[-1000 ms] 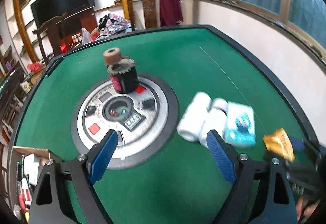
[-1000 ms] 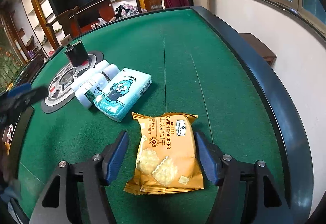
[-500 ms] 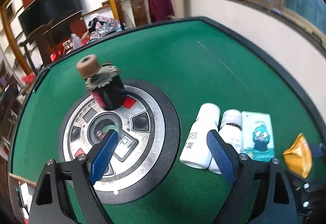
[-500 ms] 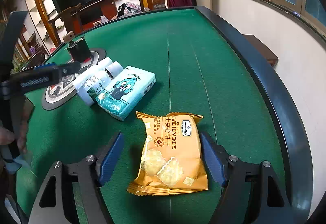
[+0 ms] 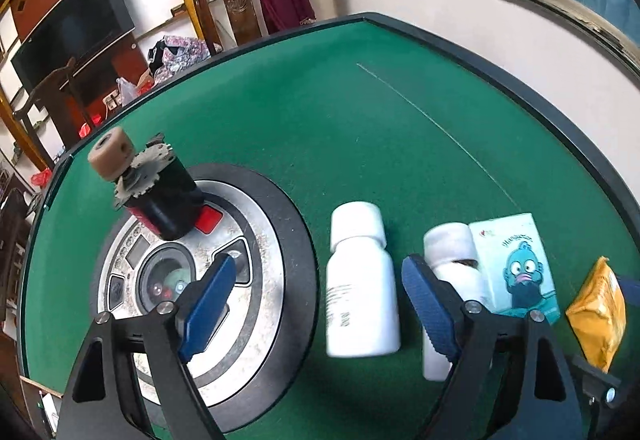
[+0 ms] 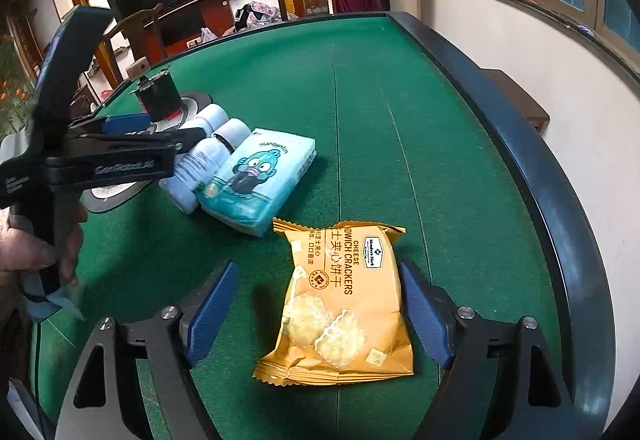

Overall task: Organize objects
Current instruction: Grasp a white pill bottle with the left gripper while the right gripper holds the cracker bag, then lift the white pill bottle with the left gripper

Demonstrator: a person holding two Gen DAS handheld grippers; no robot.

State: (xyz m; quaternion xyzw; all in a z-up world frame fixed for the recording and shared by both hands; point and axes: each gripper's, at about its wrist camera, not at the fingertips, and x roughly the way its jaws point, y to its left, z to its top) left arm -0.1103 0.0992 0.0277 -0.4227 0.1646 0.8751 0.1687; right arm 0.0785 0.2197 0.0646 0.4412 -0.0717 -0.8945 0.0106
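A green felt table with a dark raised rim holds a row of small items. In the right wrist view, the right gripper is spread wide, its blue-padded fingers either side of a yellow snack packet lying flat near the camera; the packet reads "Member's Mark", "CHEESE SANDWICH CRACKERS" and has Chinese characters. Just left and farther away lies a light blue tissue pack with a cartoon fish-face and the word "Hangyodon". Touching its left side are two white bottles lying on their sides. The left gripper, seen from the side at far left, carries lettering, apparently "GenRobot.AI", slightly blurred. In the left wrist view, the left gripper is also wide, holding nothing, with one white bottle between its fingers. Left of that sits a round metal control panel bearing a black cylinder.
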